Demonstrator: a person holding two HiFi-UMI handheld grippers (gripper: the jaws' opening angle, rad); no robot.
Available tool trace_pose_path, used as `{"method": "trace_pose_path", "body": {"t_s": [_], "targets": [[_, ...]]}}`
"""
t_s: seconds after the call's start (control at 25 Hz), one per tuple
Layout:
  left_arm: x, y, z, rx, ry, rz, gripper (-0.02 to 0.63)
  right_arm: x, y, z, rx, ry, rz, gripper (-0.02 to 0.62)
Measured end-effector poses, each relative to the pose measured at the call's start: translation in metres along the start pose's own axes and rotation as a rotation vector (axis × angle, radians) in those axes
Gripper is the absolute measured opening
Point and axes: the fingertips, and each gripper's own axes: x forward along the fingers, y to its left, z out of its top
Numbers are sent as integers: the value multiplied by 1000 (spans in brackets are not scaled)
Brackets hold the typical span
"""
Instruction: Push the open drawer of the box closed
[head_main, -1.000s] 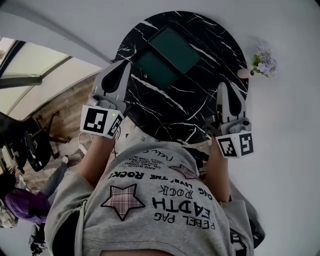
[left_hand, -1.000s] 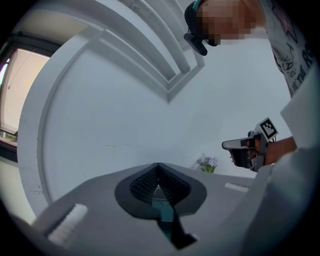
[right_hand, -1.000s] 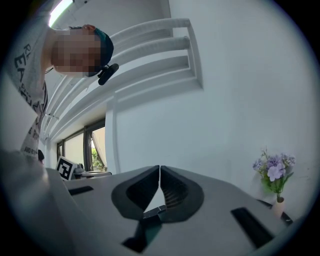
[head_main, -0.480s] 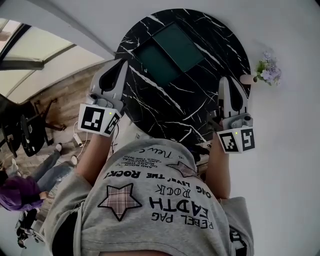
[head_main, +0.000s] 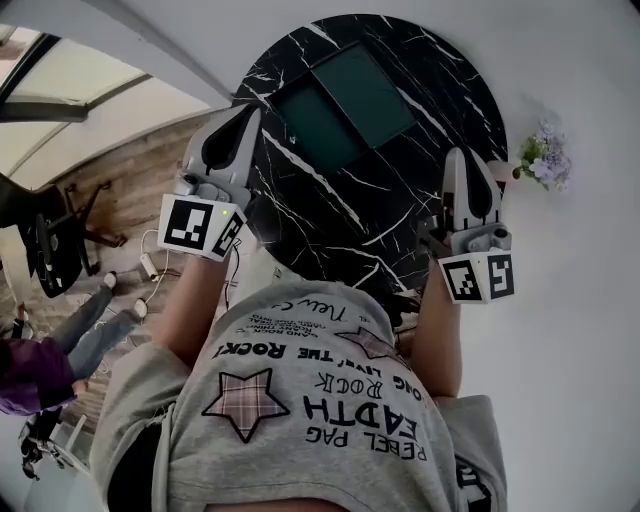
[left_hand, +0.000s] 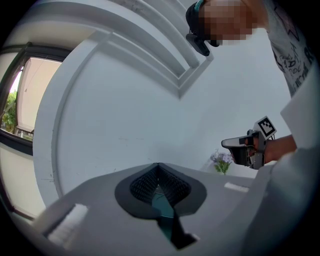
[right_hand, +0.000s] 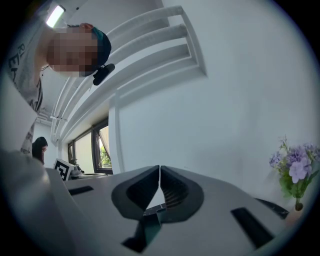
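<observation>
Drawer (head_main: 312, 128) pulled out of dark green box (head_main: 365, 90) toward the near left, both on the far half of round black marble table (head_main: 400, 225). Hard to judge from the steep head view how far out, though seemingly most of its length. Left gripper (head_main: 250, 110) over the table's left edge, near the drawer's front but apart from it. Tips pressed together, nothing between them. Right gripper (head_main: 463, 155) at the table's right edge, well apart from the box and near a small bunch of purple flowers (head_main: 547, 160). Likewise closed on nothing. Both gripper views aimed at white wall rather than at the box, so tools tilted up and not yet lined up with the job. Closed tips probably chosen on purpose: a blunt, stiff end for pushing, no grasp needed. Left tool the nearer, so the likelier pusher. Next move, as judged: bring those tips down onto the drawer front and press straight along the slide, toward the far right. Risk with a skewed push: box sliding on smooth marble, or drawer jamming. Right tool perhaps of use as a brace behind the box.
</observation>
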Motion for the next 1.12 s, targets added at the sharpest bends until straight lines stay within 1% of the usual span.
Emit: {"method": "trace_pose_path", "body": {"t_s": [0.16, 0.36, 0.56, 0.76, 0.96, 1.12], "targets": [[11, 10, -8, -9, 8, 21, 9, 17, -8, -7, -8, 19, 6, 12], [20, 19, -23, -23, 31, 52, 9, 38, -22, -25, -3, 55, 5, 12], [30, 29, -41, -35, 53, 68, 9, 58, -34, -50, 40, 92, 7, 12], [42, 39, -59, -45, 81, 81, 9, 77, -47, -81, 52, 153, -1, 12], [54, 44, -80, -51, 118, 90, 9, 89, -68, -123, 94, 223, -20, 12], [64, 46, -93, -60, 136, 89, 9, 97, -81, -154, 102, 286, -33, 12]]}}
